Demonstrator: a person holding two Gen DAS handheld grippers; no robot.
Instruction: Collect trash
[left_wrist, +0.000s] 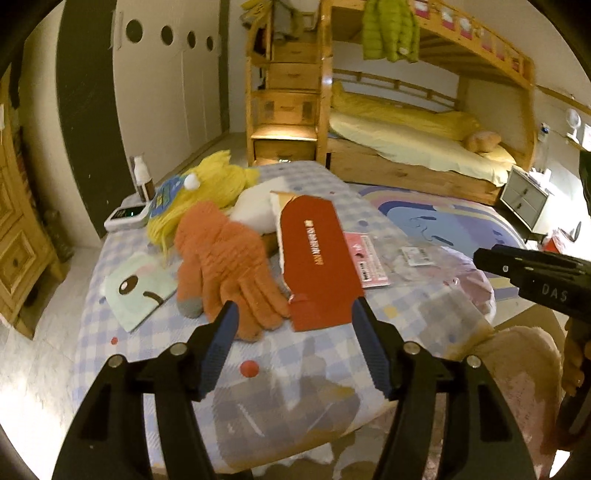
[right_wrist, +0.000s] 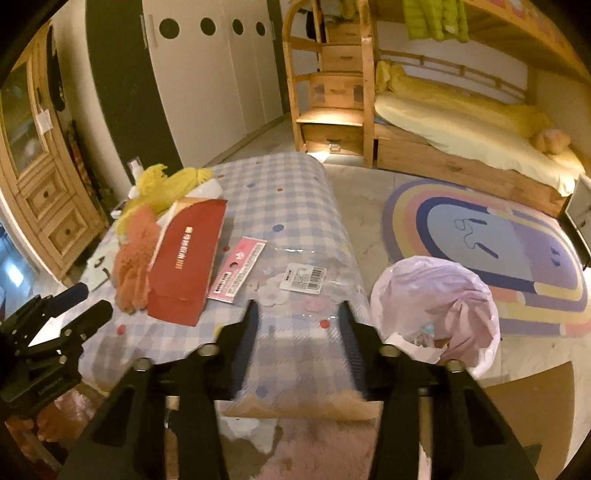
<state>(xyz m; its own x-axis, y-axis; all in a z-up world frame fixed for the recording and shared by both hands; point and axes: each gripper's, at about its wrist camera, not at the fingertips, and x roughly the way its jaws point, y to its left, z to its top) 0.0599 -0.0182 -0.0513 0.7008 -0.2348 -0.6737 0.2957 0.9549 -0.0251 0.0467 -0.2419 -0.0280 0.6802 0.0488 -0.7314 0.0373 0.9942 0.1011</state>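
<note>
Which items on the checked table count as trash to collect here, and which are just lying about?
Likely for the job:
red cardboard sleeve
pink packaging card
clear wrapper with barcode label
pink-lined bin

Just lying about:
orange glove
yellow yarn toy
mint cloth with a face
white device

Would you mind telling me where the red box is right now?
The red box lies flat on the checked table, left of centre in the right wrist view, between the orange glove and the pink card.

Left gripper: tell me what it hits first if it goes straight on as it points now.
Probably the orange glove and the red carton beside it: the left gripper, jaws open and empty, frames both; depth is unclear.
</note>
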